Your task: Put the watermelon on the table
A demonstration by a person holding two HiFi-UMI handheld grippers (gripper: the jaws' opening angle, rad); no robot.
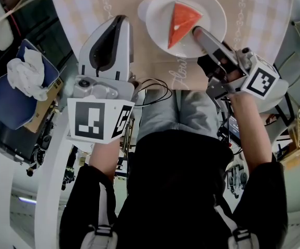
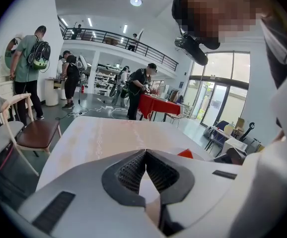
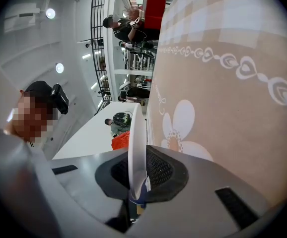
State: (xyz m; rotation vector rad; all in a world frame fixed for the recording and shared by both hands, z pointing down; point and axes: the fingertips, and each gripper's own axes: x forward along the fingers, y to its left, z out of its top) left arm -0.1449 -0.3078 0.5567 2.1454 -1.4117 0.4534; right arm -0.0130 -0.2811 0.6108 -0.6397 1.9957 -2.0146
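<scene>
Table [image 1: 87, 7]: watermelon [image 1: 182, 22] wedge's tip points toward person.

Tablecloth [image 1: 150, 61] script: I make out a cursive fragment, seemingly "Flo…", its remainder hidden.
Elsewhere: I find nothing legible.

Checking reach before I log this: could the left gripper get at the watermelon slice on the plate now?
Probably yes: nothing lies between the left gripper and the watermelon slice, though its jaws are shut.
</scene>
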